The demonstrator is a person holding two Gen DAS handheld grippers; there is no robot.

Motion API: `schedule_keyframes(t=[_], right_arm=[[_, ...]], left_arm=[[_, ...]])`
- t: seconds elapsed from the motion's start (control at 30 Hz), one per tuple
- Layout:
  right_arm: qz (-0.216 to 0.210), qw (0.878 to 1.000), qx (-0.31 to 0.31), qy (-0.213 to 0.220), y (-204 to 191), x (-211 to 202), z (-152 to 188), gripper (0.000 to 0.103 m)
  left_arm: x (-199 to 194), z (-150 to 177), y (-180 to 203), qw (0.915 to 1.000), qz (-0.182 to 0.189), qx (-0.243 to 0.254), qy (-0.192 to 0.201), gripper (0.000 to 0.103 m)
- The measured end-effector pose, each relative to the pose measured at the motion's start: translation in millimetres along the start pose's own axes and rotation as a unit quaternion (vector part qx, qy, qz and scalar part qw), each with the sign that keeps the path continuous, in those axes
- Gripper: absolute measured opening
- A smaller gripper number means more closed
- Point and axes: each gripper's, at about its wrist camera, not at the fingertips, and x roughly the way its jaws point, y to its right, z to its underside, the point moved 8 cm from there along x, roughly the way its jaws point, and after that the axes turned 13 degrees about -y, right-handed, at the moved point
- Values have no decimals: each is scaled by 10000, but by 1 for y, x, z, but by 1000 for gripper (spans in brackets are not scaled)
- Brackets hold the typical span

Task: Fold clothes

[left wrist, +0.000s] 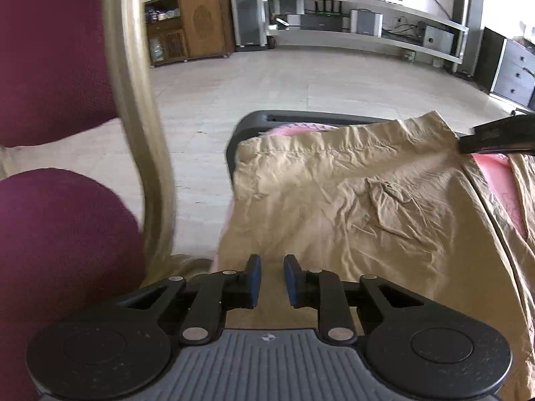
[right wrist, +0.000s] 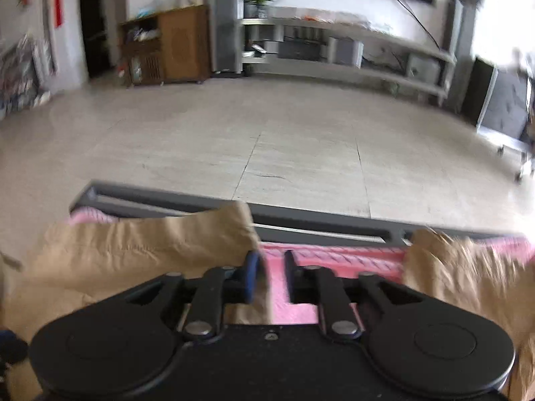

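A crumpled tan garment (left wrist: pixel 334 193) lies spread over a pink mat (left wrist: pixel 495 173) on a dark-framed board (left wrist: pixel 301 115). My left gripper (left wrist: pixel 271 267) rests at the garment's near edge. Its jaws stand a little apart with tan cloth filling the gap, and I cannot see whether the pads pinch it. The right gripper's finger (left wrist: pixel 495 137) touches the garment's far right corner. In the blurred right wrist view, my right gripper (right wrist: pixel 272 260) has the garment's edge (right wrist: pixel 133 254) beside its left pad. Pink mat (right wrist: pixel 334 260) shows in the rest of the gap, so the jaws are open.
Maroon cushions (left wrist: pixel 50 50) and a beige curved band (left wrist: pixel 143 133) crowd the left. Another tan part of the cloth (right wrist: pixel 468 267) lies at the right. Beyond the board's far rail (right wrist: pixel 301 217) is a pale tiled floor (right wrist: pixel 267 127), with a wooden cabinet (left wrist: pixel 200 23) and grey shelving (left wrist: pixel 367 16).
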Motion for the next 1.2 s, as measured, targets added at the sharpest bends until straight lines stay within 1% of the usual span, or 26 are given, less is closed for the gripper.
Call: schedule_keyframes(t=[0.07,0.1,0.17,0.23,0.3,0.33,0.4,0.47,0.5,0.57,0.6,0.63,0.7,0.77,0.83,0.9,0.97,1.0,1.03,1.1,1.17,1.2], right_arm=[[-420,9986,300,-99,12,-20,5,33],[-643,9969,386,-246,16,-28,11,36],[-1035,9916,499,-602,25,-40,29,36],[-1463,9825,590,-994,30,-49,50,37],[-1616,9771,615,-1242,28,-53,70,37],[-1614,9764,565,-1320,28,-54,80,37],[-1496,9780,432,-1387,27,-54,95,38],[-1401,9789,445,-1420,28,-49,103,46],[-1418,9779,534,-1440,29,-46,104,50],[-1439,9790,563,-1333,29,-45,102,48],[-1401,9808,490,-1268,27,-45,100,16],[-1236,9844,298,-1218,26,-45,100,3],[-644,9926,-41,-1025,25,-43,101,3],[-238,9957,-278,-850,19,-39,101,3],[97,9963,-390,-757,14,-40,98,5],[93,9966,-260,-781,18,-54,96,8],[89,9966,-130,-805,22,-69,93,18],[79,9967,-93,-805,24,-79,92,30],[52,9969,-117,-780,28,-93,94,37],[-24,9971,-184,-736,37,-124,100,37],[-106,9973,-241,-686,48,-154,107,39],[-139,9977,-213,-631,53,-164,113,41]], left_arm=[[-10,3,-2,9999,103,10,6,21],[-17,5,-2,9998,178,43,7,21],[-30,14,1,9993,350,129,-35,21],[-40,26,5,9980,586,185,-171,21],[-42,42,9,9964,718,245,-372,21],[-42,51,11,9955,767,281,-472,21],[-38,61,10,9957,647,353,-567,21],[-32,70,9,9960,471,425,-634,21],[-29,75,8,9960,383,461,-668,21],[-26,75,3,9963,299,360,-714,21],[-24,74,0,9966,246,287,-729,21],[-22,74,-2,9969,158,256,-725,21],[-22,76,-3,9972,9,297,-682,22],[-20,77,-2,9972,-79,323,-669,22],[-20,78,-2,9971,-166,307,-669,22],[-24,84,-3,9972,-253,261,-653,22],[-35,90,-7,9975,-250,170,-636,21],[-43,93,-9,9978,-234,119,-613,21],[-53,97,-11,9980,-200,62,-589,21],[-77,106,-11,9985,-123,-58,-529,21],[-98,117,-6,9989,33,-134,-444,21],[-105,124,-2,9988,136,-164,-448,21]])
